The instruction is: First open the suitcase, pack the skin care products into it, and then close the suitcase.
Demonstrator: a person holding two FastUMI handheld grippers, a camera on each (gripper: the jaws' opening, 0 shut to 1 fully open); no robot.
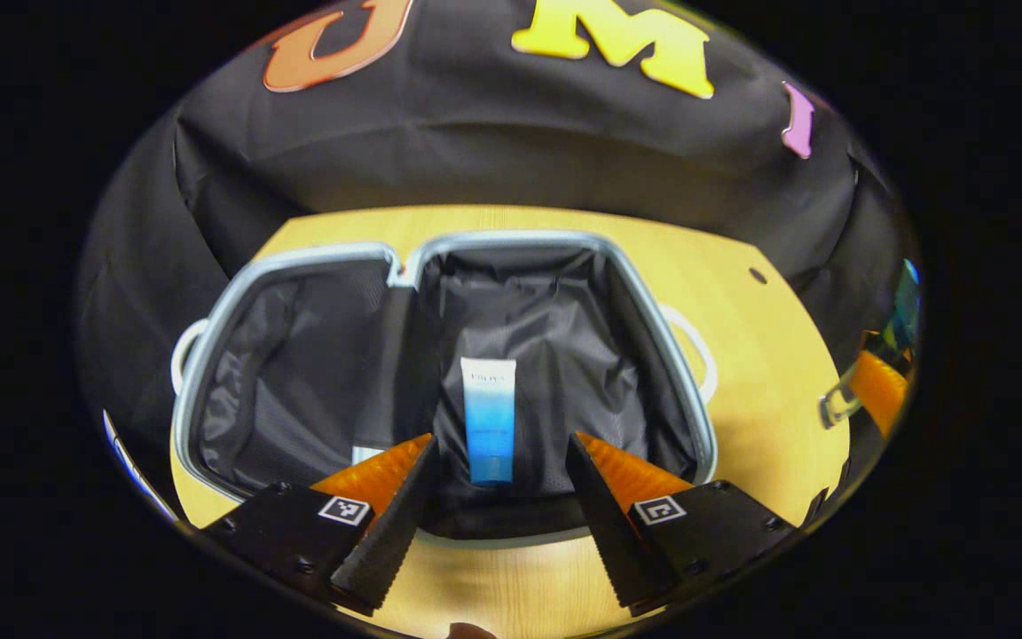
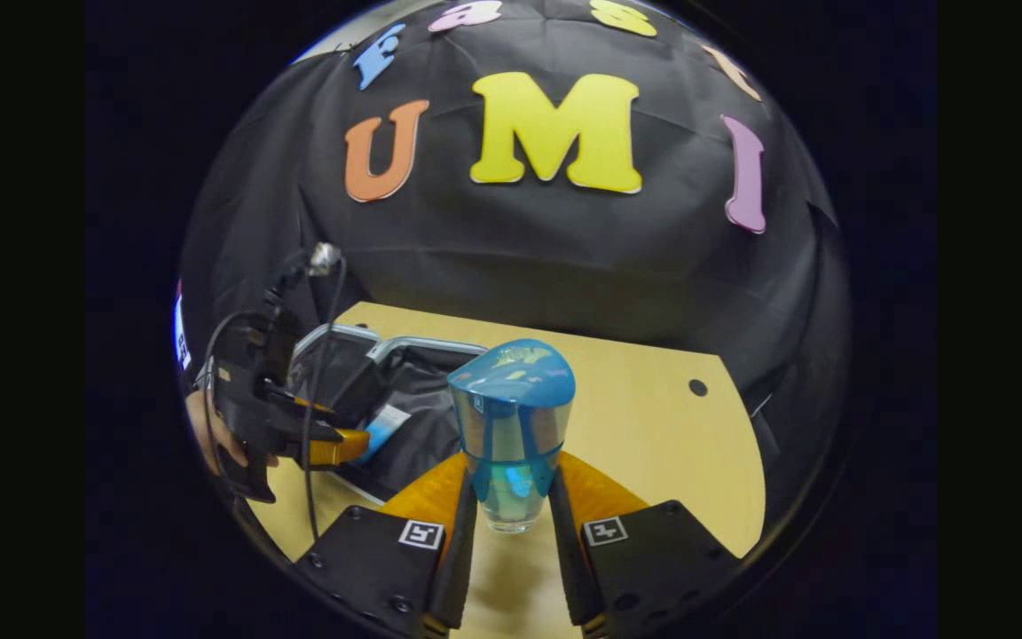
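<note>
Suitcase [image 1: 440,257] lies open; a blue tube [image 1: 488,417], label illegible, rests inside. Left gripper [image 1: 498,470] gapes, empty. Right gripper [image 2: 511,497] clamps a blue bottle [image 2: 511,417].

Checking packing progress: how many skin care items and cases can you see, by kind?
White-and-blue squeeze tube, lying in the case: 1
Clear blue-capped bottle, held in the right gripper's jaws: 1
Open grey-rimmed, black-lined suitcase: 1
Total: 3

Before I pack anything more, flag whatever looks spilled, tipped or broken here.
Nothing stands out. The suitcase lies open on the table with a blue and white tube flat on its lining. The left tool hangs open over it. The right tool holds a blue-capped bottle upright, with no spill around it.
</note>
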